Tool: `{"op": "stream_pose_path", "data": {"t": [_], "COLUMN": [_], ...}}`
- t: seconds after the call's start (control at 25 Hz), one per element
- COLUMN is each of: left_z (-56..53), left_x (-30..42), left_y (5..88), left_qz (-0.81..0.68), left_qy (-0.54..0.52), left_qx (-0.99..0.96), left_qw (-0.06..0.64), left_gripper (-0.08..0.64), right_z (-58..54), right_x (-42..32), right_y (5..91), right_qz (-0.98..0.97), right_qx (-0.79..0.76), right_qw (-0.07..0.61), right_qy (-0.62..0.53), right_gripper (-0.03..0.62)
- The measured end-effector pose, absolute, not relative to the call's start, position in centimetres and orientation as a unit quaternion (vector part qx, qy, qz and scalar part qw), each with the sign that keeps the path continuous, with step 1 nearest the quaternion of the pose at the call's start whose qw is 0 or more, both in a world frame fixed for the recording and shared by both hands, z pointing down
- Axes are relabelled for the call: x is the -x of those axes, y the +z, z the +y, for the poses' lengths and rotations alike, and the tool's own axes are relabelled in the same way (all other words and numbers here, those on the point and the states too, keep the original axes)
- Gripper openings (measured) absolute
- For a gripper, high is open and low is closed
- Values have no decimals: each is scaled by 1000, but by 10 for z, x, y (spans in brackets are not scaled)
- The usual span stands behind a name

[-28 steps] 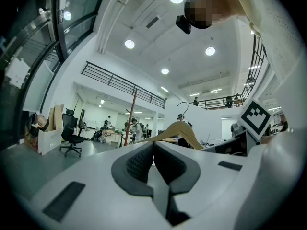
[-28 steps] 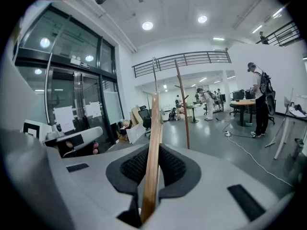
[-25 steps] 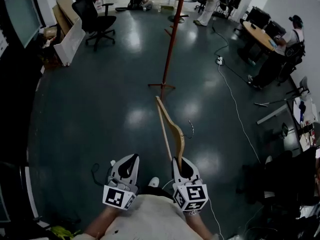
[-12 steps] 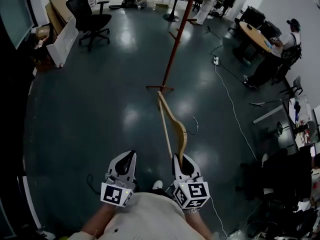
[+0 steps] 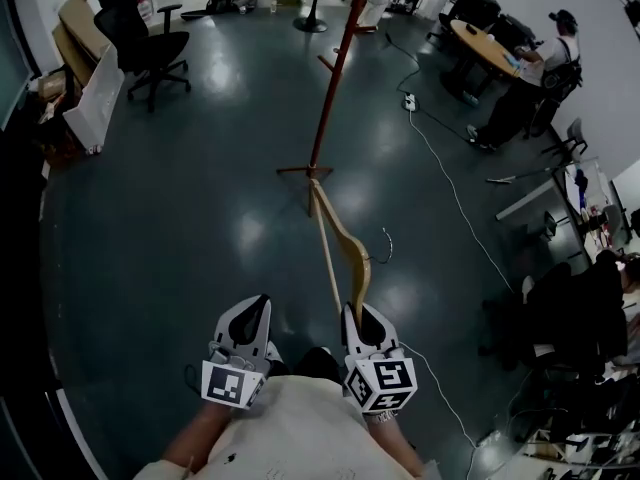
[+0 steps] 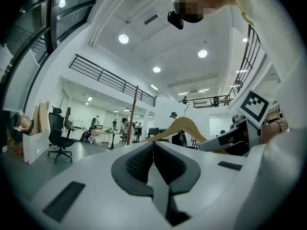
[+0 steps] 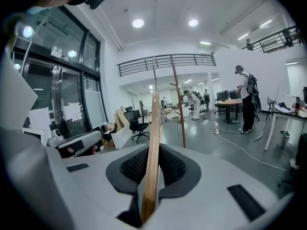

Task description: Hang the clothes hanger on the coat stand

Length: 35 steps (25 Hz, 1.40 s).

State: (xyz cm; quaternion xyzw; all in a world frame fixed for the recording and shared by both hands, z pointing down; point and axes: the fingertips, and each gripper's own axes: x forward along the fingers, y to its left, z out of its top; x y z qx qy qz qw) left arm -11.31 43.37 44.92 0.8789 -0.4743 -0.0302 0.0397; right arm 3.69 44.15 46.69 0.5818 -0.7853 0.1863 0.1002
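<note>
the right tongs (image 5: 357,316) are clamped on one end of the wooden hanger (image 5: 358,258), low and just right of centre in the head view; the right gripper view shows the wood standing on edge between the two dark pads, pinched on both sides

the hanger reaches away from the tongs toward the far side, straight bar on the left and arched shoulder on the right, with its wire hook (image 5: 385,243) sticking out to the right

its far tip lines up in the head view with the foot of the coat stand (image 5: 330,88) — whether the two touch cannot be told

the stand is a thin red-brown pole with short pegs, rising from a small cross foot on the dark glossy floor (image 5: 180,218), far of the tongs and about centre

the left tongs (image 5: 254,308) sit just left of the right ones, near the person's body; their jaws are pressed together with nothing between them, and their own view shows the hanger off to the right, apart from them

a black chair (image 5: 140,43) stands far left, a white cable (image 5: 450,188) runs across the floor on the right, and a person (image 5: 545,63) stands by a round worktop (image 5: 485,48) far right
</note>
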Motion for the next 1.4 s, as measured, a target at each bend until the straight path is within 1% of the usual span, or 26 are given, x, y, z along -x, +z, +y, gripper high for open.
{"op": "stream_pose_path", "data": {"t": [0.4,0.76,1.16,1.4], "left_z": [401,357,285,224], "left_x": [121,142,126,106], "left_y": [447,447,462,457], "left_qz": [-477,-492,-501,-494], "left_qy": [-35,-30,-11,-6], "left_qx": [-877,-869,-863,-868], "left_qw": [48,44,61,53], "left_gripper": [12,12,12,12], "right_z": [414,361,280,216], "right_x": [-52,-31,-47,-63], "right_y": [475,482,494,497], "right_qz": [-763,-774,-777,-776], "right_qx": [-606,-590,-579,-578], "right_qw": [98,94,107,109], "right_qy": [201,209,223,229], "right_gripper": [67,67,66,66]}}
